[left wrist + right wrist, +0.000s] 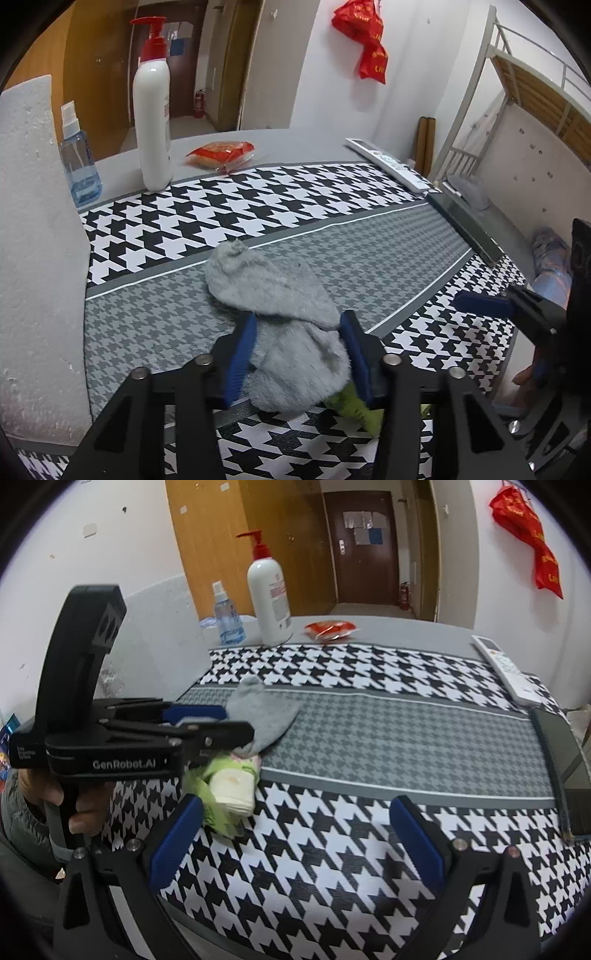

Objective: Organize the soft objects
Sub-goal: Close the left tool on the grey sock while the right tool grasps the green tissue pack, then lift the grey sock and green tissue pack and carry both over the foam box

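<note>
Gripping the grey sock (273, 295): left gripper (301, 350) jaws part-closed, both blue pads pressed against the sock's near end, sock lying mid-tabletop on the grey band of the houndstooth mat (258, 199). Left wrist view only: green cloth (356, 406) poking out under the sock near the right pad; white foam block (37, 240) at far left; bunk bed frame (517, 85) at right.

Right wrist view: right gripper (295, 834) jaws wide apart, nothing between them, hovering over the near houndstooth strip. Only here the left gripper is seen side-on with a hand (70, 805) on its handle, and a rolled cream-and-green cloth (232, 786) sits just beneath its jaws, touching the sock.

Far edge: pump bottle (269, 602), spray bottle (227, 616), red snack packet (330, 629). Remote (506, 668) and phone (565, 764) at right edge. No bin or basket visible.
</note>
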### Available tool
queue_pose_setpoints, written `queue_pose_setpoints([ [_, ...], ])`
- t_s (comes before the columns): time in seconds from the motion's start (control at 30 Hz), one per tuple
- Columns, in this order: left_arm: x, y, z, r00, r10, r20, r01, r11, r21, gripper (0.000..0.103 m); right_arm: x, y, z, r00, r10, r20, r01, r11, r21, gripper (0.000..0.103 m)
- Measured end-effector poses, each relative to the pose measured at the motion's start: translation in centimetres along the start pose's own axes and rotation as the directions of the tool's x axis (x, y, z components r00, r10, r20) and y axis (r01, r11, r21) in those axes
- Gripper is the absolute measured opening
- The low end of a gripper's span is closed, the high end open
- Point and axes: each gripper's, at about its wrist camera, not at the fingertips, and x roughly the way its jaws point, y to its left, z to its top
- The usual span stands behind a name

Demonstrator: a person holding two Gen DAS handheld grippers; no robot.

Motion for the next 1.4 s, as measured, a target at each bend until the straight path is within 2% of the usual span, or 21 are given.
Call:
queue_pose_setpoints([
  [0.03,0.0,0.1,-0.1,1.000,-0.006,0.002,0.006,1.000,-0.003,0.033,0.2,0.2,-0.1,1.000,0.009,-0.008,-0.009,1.000,-0.008,0.102],
  [0.2,-0.4,0.6,-0.3,1.000,-0.027,0.014,0.027,0.999,-0.025,0.029,0.6,1.2,-0.5,0.999,0.041,-0.025,-0.042,0.999,-0.035,0.102],
  [0.57,-1.2,1.1,-0.8,0.999,-0.032,0.032,0.034,0.998,-0.049,0.029,2.6,3.4,0.1,0.993,0.102,-0.060,-0.106,0.992,-0.073,0.102],
  [0.67,-1.4,1.1,-0.9,0.999,-0.030,0.034,0.032,0.998,-0.047,0.029,3.0,3.3,0.1,0.991,0.116,-0.073,-0.121,0.991,-0.061,0.089],
  [0.73,-1.4,1.0,-0.9,0.999,-0.027,0.036,0.029,0.999,-0.045,0.029,3.1,3.3,0.2,0.990,0.115,-0.077,-0.120,0.991,-0.059,0.075],
  [0.8,-1.6,1.0,-0.9,0.999,-0.027,0.041,0.029,0.999,-0.043,0.029,3.1,3.4,0.2,0.988,0.126,-0.084,-0.131,0.990,-0.058,0.070],
  [0.87,-1.7,0.9,-0.9,0.999,-0.030,0.042,0.031,0.999,-0.043,0.029,3.2,3.5,0.2,0.987,0.133,-0.088,-0.138,0.988,-0.063,0.060],
  [0.9,-1.7,0.9,-0.9,0.999,-0.028,0.046,0.030,0.999,-0.043,0.029,3.2,3.6,0.2,0.987,0.135,-0.090,-0.141,0.988,-0.064,0.048],
  [0.93,-1.8,0.9,-0.9,0.998,-0.025,0.051,0.028,0.999,-0.043,0.029,3.2,3.6,0.2,0.986,0.136,-0.092,-0.142,0.988,-0.063,0.042],
  [1.03,-2.1,1.0,-0.8,0.998,-0.019,0.062,0.021,0.999,-0.034,0.029,3.3,3.5,0.1,0.987,0.129,-0.092,-0.135,0.989,-0.063,0.036],
  [1.4,-2.7,1.3,-0.7,0.996,0.003,0.086,0.000,0.999,-0.036,0.028,1.9,1.3,-0.4,0.997,0.042,-0.058,-0.045,0.998,-0.044,0.036],
])
